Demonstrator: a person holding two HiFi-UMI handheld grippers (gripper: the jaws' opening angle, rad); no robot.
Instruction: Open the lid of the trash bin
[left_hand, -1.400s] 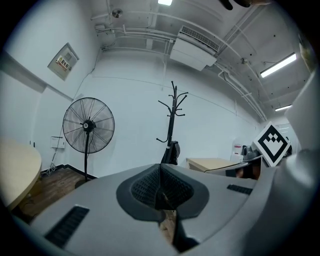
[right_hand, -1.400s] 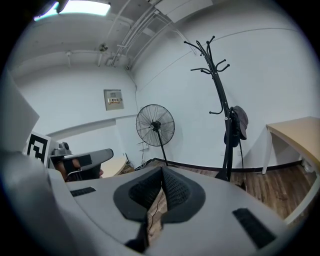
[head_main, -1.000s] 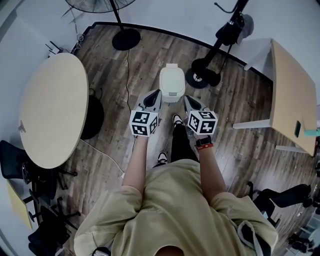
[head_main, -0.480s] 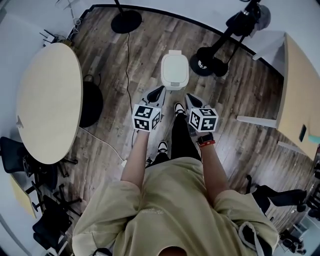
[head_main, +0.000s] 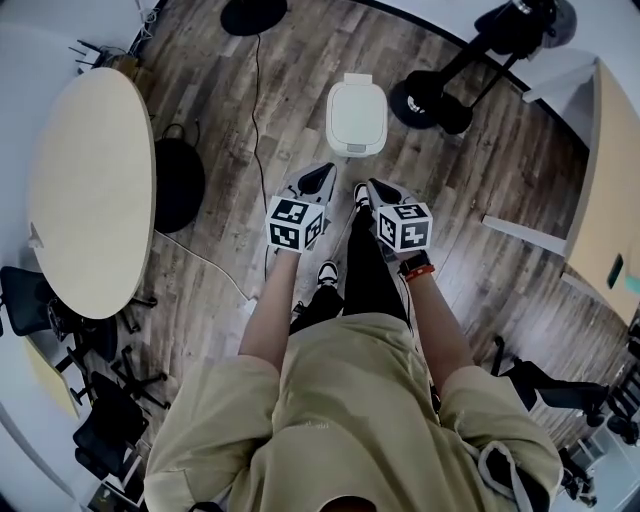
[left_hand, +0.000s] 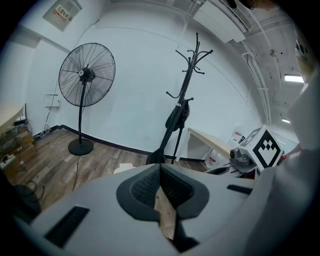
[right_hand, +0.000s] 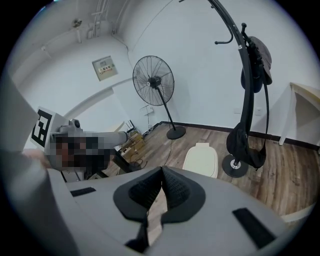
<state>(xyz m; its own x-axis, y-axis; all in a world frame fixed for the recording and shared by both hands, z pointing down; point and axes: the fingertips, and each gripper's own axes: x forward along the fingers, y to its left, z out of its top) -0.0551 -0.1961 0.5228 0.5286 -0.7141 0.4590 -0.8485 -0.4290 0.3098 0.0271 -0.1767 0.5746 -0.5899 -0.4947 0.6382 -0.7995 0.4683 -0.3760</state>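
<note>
The trash bin (head_main: 357, 117) is standing on the wooden floor (head_main: 300, 90) straight ahead of the person, its pale lid (head_main: 356, 110) lying flat and shut, so the task looks not yet begun. It is sitting in open floor between the dark base of a coat stand (head_main: 432, 100) on its right and a black cable (head_main: 258, 120) trailing past on its left, which is leaving the near side free for an approach. The right gripper view is looking down on the same bin (right_hand: 201, 160) from above and behind, with the coat stand (right_hand: 250, 75) just beside it and a standing fan (right_hand: 153, 80) farther back by the wall. Both tools are hanging in the air nearer the person than the bin and apart from it, roughly level with each other and pointing toward it, probably because the person is lining up before reaching down. The left gripper (head_main: 320, 175) is showing its ribbed pads pressed together at the tips with nothing between them (left_hand: 160, 167), and the right gripper (head_main: 372, 187) is clenched and empty in the same way (right_hand: 161, 170); closed tips would suit nudging or hooking a lid edge, though how this lid releases cannot be made out. One shoe (head_main: 360, 196) is planted just short of the bin. A round table (head_main: 90, 200) is standing well off to the left, out of the way.
</note>
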